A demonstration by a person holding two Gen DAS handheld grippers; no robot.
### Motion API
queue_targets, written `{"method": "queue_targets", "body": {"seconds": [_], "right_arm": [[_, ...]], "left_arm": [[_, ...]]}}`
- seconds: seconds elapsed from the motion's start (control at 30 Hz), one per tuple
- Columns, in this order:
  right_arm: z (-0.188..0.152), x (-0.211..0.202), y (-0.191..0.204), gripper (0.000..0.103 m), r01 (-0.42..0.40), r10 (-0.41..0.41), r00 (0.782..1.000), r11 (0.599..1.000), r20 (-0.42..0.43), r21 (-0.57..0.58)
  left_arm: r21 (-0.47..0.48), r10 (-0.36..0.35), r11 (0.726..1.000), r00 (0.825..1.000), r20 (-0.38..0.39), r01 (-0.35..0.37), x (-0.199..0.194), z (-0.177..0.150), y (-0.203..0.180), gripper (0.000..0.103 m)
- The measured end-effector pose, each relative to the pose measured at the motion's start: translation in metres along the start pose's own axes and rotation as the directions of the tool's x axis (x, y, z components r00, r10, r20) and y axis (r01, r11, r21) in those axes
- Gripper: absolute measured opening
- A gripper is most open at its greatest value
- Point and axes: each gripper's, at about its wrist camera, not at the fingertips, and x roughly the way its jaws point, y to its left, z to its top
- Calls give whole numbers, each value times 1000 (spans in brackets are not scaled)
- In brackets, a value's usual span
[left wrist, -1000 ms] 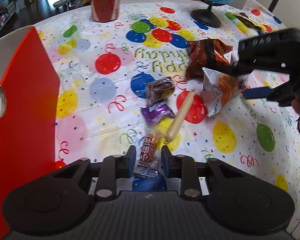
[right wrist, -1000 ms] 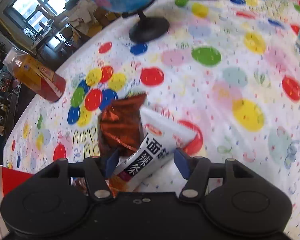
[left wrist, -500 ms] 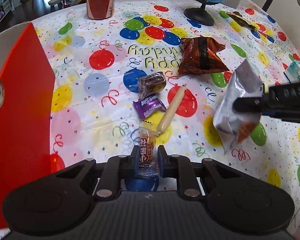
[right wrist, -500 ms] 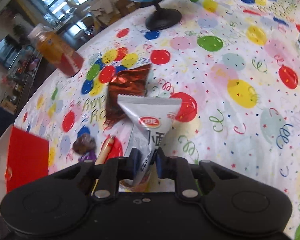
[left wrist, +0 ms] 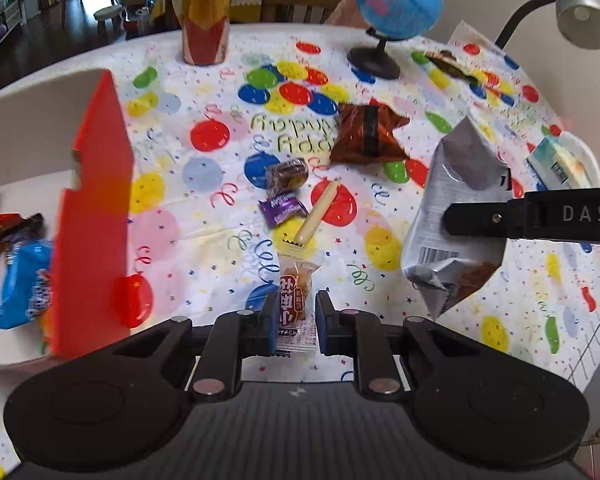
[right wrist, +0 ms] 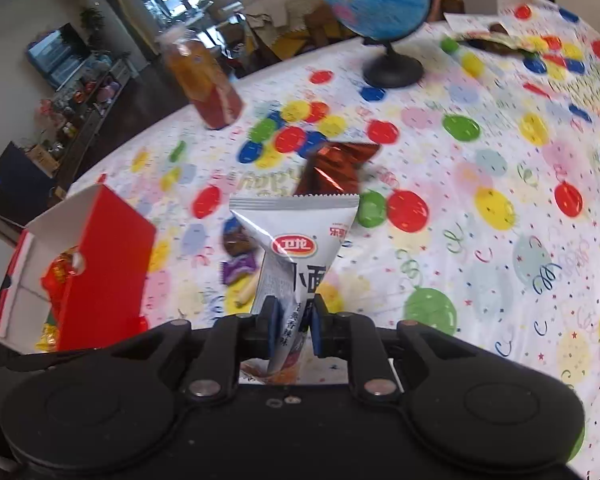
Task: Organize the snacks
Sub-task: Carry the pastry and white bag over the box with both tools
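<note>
Left gripper (left wrist: pixel 296 316): jaws clamped on a small clear-wrapped candy (left wrist: pixel 296 300), held off the cloth, its long axis running straight out from the fingers.

Right gripper (right wrist: pixel 293 322): jaws clamped on the lower end of a silver pouch (right wrist: pixel 300 236); the pouch stands up from the fingers, sealed edge uppermost. In the left wrist view the same pouch (left wrist: pixel 456 216) hangs clear of the table, well right of the box.

Box (left wrist: pixel 96 216): red outside, white inside, open top, at the table's left edge. Already inside: a blue packet (left wrist: pixel 24 280) and red wrappers.

Snacks left on the tablecloth (left wrist: pixel 204 208), all right of the box:
- brown candy (left wrist: pixel 287 172), nearest the middle
- purple candy (left wrist: pixel 282 208), just below the brown one
- sausage stick (left wrist: pixel 316 212), lying slantwise beside the purple candy
- red-brown bag (left wrist: pixel 370 134), farthest from the box

Key relation: the box lies to the left of both grippers. The left gripper is just beside its red wall, so judged the nearer. The right must cross over the loose snacks to reach the opening.

Likely step: carrying both items to the box.
</note>
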Motion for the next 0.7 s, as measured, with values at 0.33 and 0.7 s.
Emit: {"method": "queue_targets", "body": {"seconds": [0.33,0.7], "right_arm": [[8,-24,60,15,-41,45,997,997,60,-70],[15,-28,133,15,-91,104,990,988,97,-126]], "left_arm": [[-21,20,1000,995,98,-18,-60,-2,30,18],[-78,76,995,978,193,-62,-114,-5,86,18]]}}
